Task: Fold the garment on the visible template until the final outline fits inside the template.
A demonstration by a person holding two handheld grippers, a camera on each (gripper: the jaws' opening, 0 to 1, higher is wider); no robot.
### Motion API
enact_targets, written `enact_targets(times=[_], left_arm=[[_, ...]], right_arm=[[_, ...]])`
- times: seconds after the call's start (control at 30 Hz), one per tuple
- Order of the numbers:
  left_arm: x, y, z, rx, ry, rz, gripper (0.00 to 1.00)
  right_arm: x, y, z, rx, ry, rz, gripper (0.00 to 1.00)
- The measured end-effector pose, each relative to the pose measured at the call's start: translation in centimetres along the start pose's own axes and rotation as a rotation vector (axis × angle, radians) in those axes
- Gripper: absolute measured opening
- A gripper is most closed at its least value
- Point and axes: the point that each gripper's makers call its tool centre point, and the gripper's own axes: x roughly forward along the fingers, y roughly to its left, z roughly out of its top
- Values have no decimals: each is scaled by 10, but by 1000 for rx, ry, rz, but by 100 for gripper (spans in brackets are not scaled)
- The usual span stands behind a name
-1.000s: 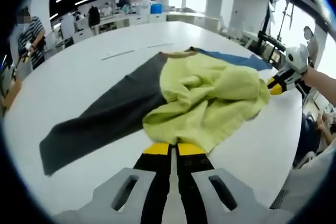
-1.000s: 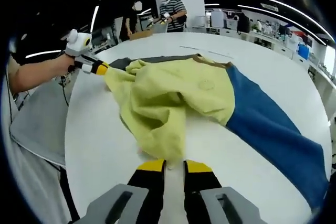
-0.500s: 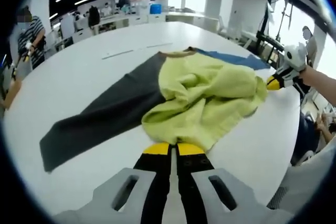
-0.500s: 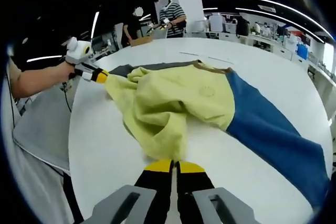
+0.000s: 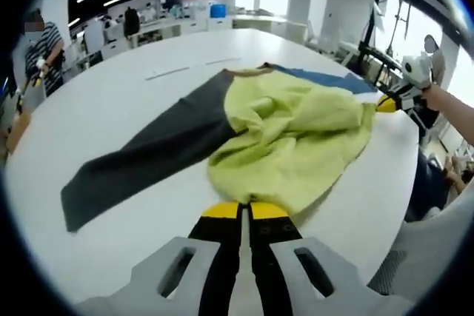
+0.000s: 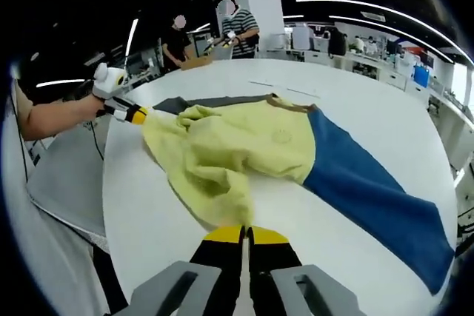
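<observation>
Bright strip lights run across the dark ceiling of a big open office, and a large white table (image 5: 126,101) sits in the middle of it. On the table lies the garment (image 5: 296,138), a top with a yellow-green body, one dark grey sleeve (image 5: 141,160) and one blue sleeve (image 6: 370,183). The body is bunched up and wrinkled in the middle, while both sleeves lie flat and stretch out to the sides. A brown collar (image 6: 285,103) shows at the far edge of the body. In the left gripper view, the left gripper (image 5: 244,211) has yellow tips and black jaws that are pressed together on the near edge of the yellow-green cloth. The right gripper (image 5: 386,103) comes in from the right side of that view, held by a hand (image 5: 426,94), and its yellow tip touches the far corner of the cloth. In the right gripper view, the right gripper (image 6: 244,236) has its jaws squeezed together on the hem of the yellow-green cloth just in front of it. The left gripper (image 6: 137,115) shows there at the left, pinching the other corner of the cloth. Two people (image 6: 233,27) stand at the far end of the table in that view. Desks and shelves (image 5: 170,20) line the back of the room. I cannot see any template on the table.
</observation>
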Motion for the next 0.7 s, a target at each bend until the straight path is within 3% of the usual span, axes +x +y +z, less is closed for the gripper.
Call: enact_targets(times=[0.7], left_arm=[[-26,-28,-43,-31,65,-90,0]], right_arm=[[-33,28,-37,10,51,23,0]])
